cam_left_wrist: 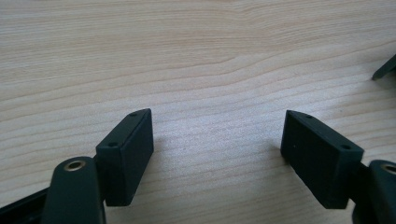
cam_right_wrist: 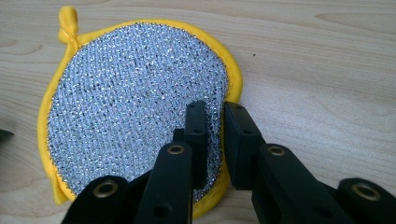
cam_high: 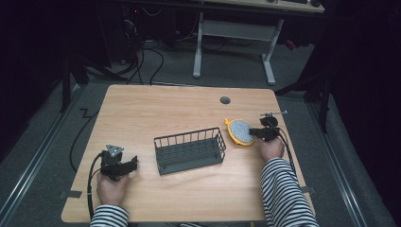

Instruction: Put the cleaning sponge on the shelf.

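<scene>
Scouring pad (cam_right_wrist: 135, 107) (silver mesh, yellow trim) lies on the worktop (cam_high: 142, 109) right of the wire basket (cam_high: 190, 150), its edge clamped between the right gripper (cam_right_wrist: 215, 140) fingers, while the left gripper (cam_left_wrist: 217, 154) fingers stand apart.

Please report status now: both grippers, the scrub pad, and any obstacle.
Right gripper shut on scrub pad edge. Left gripper open, idle on table. Wire basket between them, apart from pad.

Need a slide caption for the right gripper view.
Right gripper pinches the edge of a round silver scouring pad with yellow trim, lying on the wooden table.
</scene>
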### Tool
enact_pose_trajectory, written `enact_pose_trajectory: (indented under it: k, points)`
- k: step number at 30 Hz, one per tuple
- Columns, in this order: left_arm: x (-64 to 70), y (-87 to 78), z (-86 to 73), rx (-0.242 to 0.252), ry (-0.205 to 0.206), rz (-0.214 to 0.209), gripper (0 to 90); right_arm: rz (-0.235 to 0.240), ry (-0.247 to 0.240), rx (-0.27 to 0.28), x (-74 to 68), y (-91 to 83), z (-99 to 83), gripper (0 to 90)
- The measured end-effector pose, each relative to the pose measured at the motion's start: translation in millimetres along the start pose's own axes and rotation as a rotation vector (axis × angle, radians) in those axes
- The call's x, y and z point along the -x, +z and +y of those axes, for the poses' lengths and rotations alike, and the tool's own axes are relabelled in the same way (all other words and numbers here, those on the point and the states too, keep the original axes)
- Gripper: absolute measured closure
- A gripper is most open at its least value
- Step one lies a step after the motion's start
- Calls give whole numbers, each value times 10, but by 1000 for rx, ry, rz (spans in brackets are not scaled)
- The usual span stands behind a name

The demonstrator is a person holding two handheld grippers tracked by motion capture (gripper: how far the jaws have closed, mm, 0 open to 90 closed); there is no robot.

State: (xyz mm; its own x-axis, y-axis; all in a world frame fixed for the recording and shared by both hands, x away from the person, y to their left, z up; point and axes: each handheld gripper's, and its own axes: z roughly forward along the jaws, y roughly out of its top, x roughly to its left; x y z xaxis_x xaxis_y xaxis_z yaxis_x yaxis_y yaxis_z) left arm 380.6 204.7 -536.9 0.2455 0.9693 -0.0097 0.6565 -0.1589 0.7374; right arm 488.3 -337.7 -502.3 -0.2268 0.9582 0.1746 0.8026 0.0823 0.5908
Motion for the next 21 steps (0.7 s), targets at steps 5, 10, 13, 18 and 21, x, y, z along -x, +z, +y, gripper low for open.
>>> enact_pose_trajectory:
  k: [5,10,13,18,21]
  points:
    - [0,1,1,0,0,-1,260,6,0,18,-2,-14,0,825]
    - [0,0,1,1,0,-2,264,7,-6,52,13,-155,24,826]
    - [-1,0,0,1,0,-4,265,10,-11,66,26,-218,31,825]
    - [-3,0,1,1,0,-5,266,18,-49,103,37,-429,40,825]
    - [-3,0,1,1,0,-5,266,30,-61,133,32,-566,50,825]
